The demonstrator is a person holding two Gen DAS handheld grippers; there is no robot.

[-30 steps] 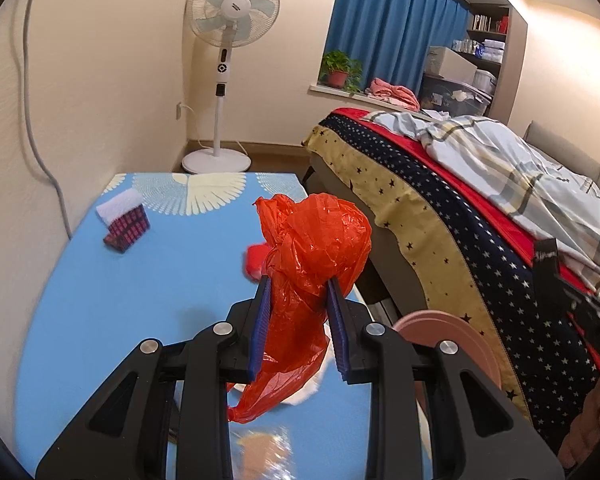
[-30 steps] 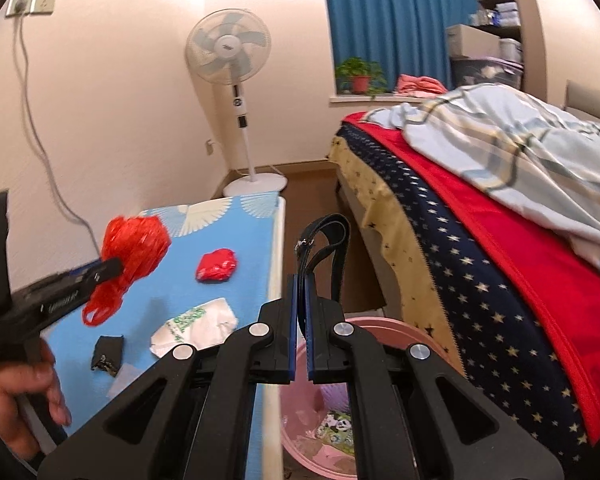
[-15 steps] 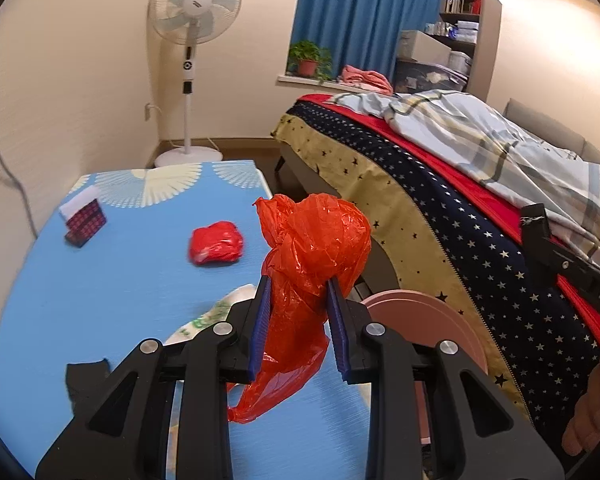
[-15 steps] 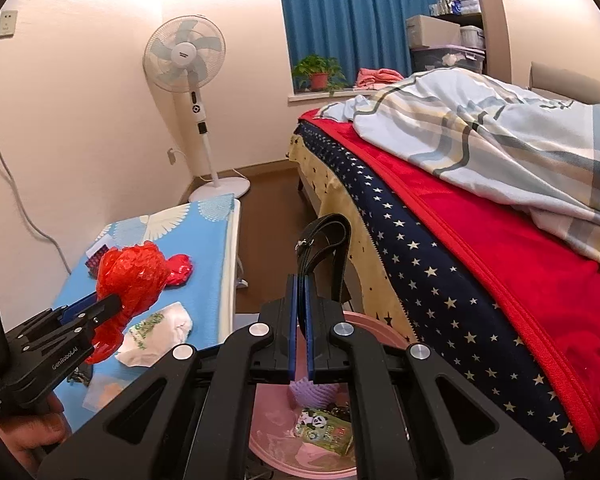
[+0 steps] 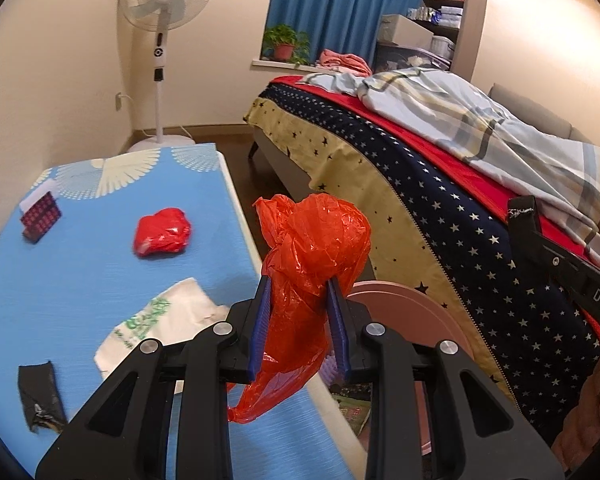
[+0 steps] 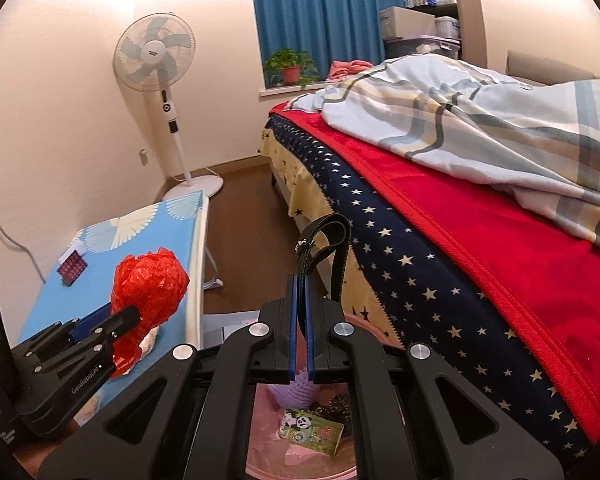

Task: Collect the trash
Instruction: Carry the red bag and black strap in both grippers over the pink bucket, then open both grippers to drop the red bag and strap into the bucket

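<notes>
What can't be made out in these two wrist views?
- Pink plastic basin, right wrist view: most of its rim and contents hidden by the right gripper, which is shut on a black strap.
- Same basin, left wrist view: mostly hidden behind the left gripper and its crumpled orange plastic bag.
- Black wrapper: print too small to read.

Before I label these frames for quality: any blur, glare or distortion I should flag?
Left wrist view: sharp; strong fisheye bends the table edge; orange bag crisp in the left gripper. Right wrist view: top left wall blown out; right gripper sharp, dark corners vignetted.
</notes>
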